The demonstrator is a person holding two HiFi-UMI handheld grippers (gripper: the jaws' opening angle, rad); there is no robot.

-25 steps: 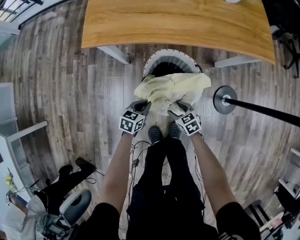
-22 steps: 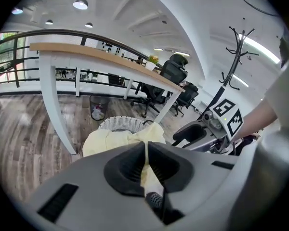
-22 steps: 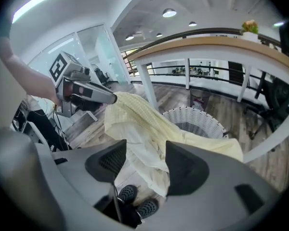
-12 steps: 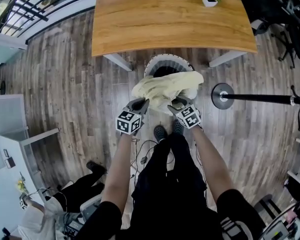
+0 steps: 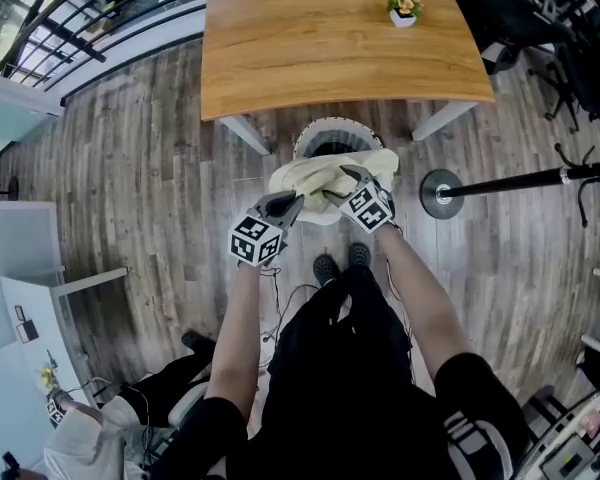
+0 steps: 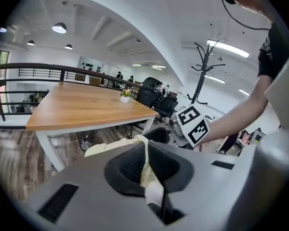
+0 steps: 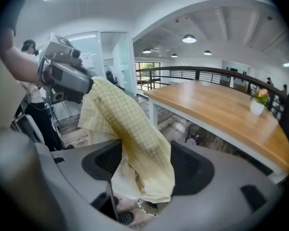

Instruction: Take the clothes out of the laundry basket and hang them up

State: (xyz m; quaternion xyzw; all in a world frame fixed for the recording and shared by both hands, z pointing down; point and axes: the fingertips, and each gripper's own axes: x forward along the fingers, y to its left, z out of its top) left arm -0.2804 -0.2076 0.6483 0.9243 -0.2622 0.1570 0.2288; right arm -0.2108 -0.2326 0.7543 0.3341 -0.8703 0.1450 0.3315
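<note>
Garment (image 5: 310,176) now hangs higher over the basket (image 5: 332,124): left tool (image 5: 286,204) clamps it for lifting out, while right tool (image 5: 348,175) has just been opening, cloth slack btwn its jaws, prob. to regrip.

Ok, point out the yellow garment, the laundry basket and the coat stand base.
yellow garment (image 5: 302,178): head view, on the bunched cloth's left half.
laundry basket (image 5: 332,126): head view, on its white far rim.
coat stand base (image 5: 432,192): head view, on the round disc's left side.

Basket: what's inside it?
Only a dark opening shows at the far side of the basket, and no garment can be made out in it. The yellow cloth, lifted above it, covers the near half, so the rest is hidden.
</note>
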